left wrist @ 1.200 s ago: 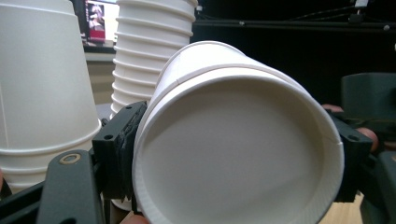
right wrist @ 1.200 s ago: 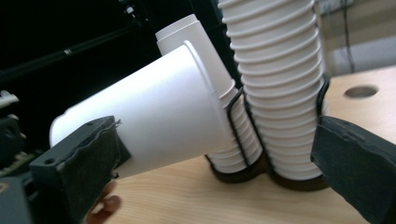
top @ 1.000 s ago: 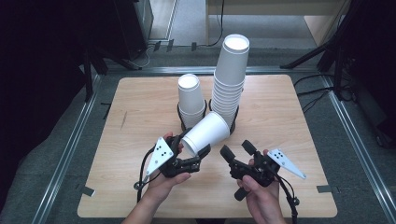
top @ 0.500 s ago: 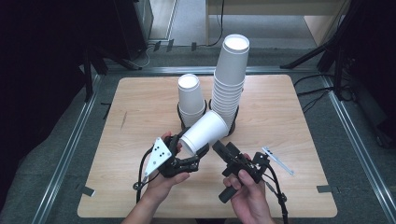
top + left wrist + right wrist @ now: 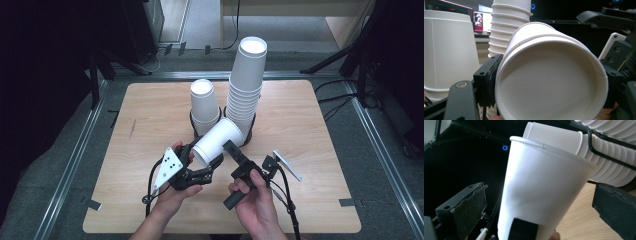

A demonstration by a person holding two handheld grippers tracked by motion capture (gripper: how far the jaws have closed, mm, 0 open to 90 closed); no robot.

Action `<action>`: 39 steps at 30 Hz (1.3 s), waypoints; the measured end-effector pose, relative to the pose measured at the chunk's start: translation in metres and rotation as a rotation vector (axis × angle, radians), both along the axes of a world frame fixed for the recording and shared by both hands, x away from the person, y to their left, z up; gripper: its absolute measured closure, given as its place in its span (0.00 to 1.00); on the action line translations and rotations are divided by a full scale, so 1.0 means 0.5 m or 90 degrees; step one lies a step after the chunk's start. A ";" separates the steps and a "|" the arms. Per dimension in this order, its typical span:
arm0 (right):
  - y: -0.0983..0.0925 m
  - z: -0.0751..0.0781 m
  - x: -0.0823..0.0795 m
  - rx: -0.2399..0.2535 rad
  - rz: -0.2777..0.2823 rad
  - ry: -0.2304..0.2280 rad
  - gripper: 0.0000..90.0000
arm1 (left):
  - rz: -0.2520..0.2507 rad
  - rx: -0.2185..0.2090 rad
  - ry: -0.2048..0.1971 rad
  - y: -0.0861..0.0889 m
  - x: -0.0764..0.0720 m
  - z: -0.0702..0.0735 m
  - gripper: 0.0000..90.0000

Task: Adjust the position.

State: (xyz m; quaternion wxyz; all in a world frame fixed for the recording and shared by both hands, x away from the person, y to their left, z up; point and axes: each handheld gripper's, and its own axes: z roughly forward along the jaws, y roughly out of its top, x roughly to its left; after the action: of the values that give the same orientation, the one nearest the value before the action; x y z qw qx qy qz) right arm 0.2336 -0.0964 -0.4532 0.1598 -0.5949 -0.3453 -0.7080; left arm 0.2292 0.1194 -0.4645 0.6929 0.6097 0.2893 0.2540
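A white paper cup (image 5: 220, 141) hangs tilted over the table, mouth toward the person and base toward the stacks. My left gripper (image 5: 200, 159) is shut on its rim. In the left gripper view the cup (image 5: 549, 82) opens toward the camera, and a black pad (image 5: 487, 81) presses on each side of the rim. My right gripper (image 5: 233, 151) reaches in from the lower right, beside the cup's wall. In the right gripper view the cup (image 5: 544, 187) stands between the wide-apart pads (image 5: 469, 207), with a gap on both sides, so that gripper (image 5: 541, 197) is open.
A short stack of white cups (image 5: 205, 105) and a tall stack (image 5: 247, 85) stand in black ring holders at the middle back of the wooden table (image 5: 320, 150). Metal rails edge the table. Bare wood lies to the left and right.
The right hand has moved left toward the held cup and rolled, so its grey plate now shows edge-on. The left gripper and cup have stayed in place.
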 end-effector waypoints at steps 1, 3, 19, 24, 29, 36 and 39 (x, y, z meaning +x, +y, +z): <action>0.002 0.001 0.003 0.005 -0.003 0.006 0.00 | 0.000 0.000 0.000 0.000 0.000 0.000 0.25; 0.008 0.002 0.010 0.018 -0.008 0.012 0.00 | 0.000 0.000 -0.002 -0.001 -0.001 0.000 0.25; 0.035 0.005 0.045 0.038 -0.004 0.046 0.00 | 0.003 0.003 -0.009 0.003 -0.001 0.002 0.25; 0.038 0.003 0.053 0.045 -0.002 0.056 0.00 | -0.002 0.010 -0.009 -0.001 -0.002 0.001 0.25; 0.042 0.001 0.058 0.050 -0.002 0.059 0.00 | -0.005 0.014 -0.009 -0.003 -0.002 0.000 0.25; 0.042 -0.002 0.062 0.071 -0.004 0.071 0.10 | -0.005 0.011 -0.009 0.001 0.000 0.001 0.24; 0.044 -0.001 0.059 0.079 -0.005 0.073 0.11 | -0.007 0.010 -0.012 0.002 -0.001 0.001 0.24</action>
State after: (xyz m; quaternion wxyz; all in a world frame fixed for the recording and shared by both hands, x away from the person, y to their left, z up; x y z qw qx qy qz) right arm 0.2630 -0.0745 -0.4538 0.2132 -0.6247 -0.2887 -0.6935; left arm 0.2287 0.1204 -0.4640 0.6921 0.6144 0.2771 0.2583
